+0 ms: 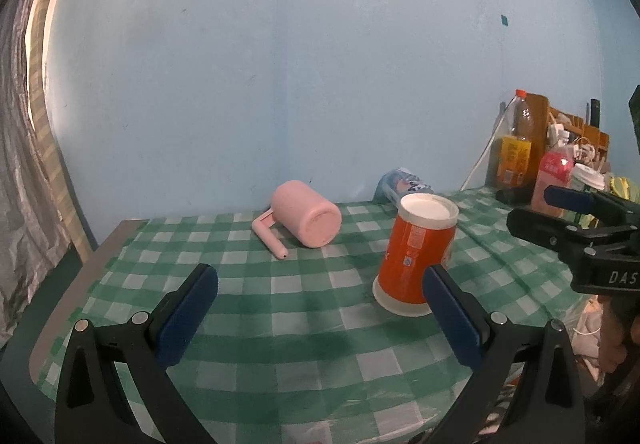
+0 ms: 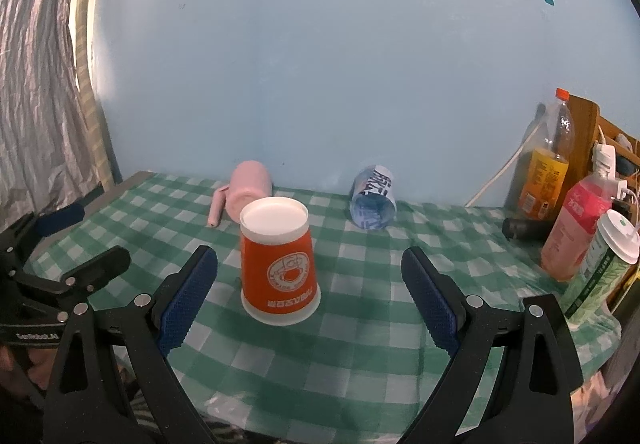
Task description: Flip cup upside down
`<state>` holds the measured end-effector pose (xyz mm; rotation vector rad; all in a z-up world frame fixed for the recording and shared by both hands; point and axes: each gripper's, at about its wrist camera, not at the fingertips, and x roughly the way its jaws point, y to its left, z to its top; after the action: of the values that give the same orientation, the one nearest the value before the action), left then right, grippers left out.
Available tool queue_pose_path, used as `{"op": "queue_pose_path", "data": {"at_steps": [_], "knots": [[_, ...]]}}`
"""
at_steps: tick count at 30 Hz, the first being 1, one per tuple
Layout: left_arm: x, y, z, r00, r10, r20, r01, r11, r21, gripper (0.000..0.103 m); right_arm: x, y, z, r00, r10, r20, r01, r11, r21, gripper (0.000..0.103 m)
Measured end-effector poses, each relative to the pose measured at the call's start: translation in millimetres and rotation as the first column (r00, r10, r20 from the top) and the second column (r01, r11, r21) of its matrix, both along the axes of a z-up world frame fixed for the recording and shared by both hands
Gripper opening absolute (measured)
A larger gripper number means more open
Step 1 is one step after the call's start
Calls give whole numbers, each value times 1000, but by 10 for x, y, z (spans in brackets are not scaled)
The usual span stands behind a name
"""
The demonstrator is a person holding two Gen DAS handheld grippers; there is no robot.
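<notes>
An orange paper cup (image 2: pixel 279 264) stands upside down on the green checked tablecloth (image 2: pixel 360 324), white base up, rim on the cloth. It also shows in the left wrist view (image 1: pixel 416 254), just beyond my left gripper's right finger. My right gripper (image 2: pixel 310 276) is open and empty, its fingers on either side of the cup and a little nearer the camera, not touching it. My left gripper (image 1: pixel 320 296) is open and empty, to the cup's left.
A pink mug (image 1: pixel 304 217) lies on its side at the back. A blue-white cup (image 2: pixel 374 199) lies on its side near the wall. Bottles (image 2: pixel 544 163) and a lidded cup (image 2: pixel 600 264) crowd the right edge. The table's left edge (image 1: pixel 72 284) is close.
</notes>
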<state>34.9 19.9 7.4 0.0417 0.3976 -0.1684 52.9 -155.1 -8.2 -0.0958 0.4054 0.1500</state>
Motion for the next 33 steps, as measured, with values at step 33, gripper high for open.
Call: {"op": "queue_pose_path", "data": {"at_steps": [33], "knots": [[79,77,-42,998,30,-49,-29,999,23,103,91,127,-121,998,41,-41,-42,999,-26,92]]}}
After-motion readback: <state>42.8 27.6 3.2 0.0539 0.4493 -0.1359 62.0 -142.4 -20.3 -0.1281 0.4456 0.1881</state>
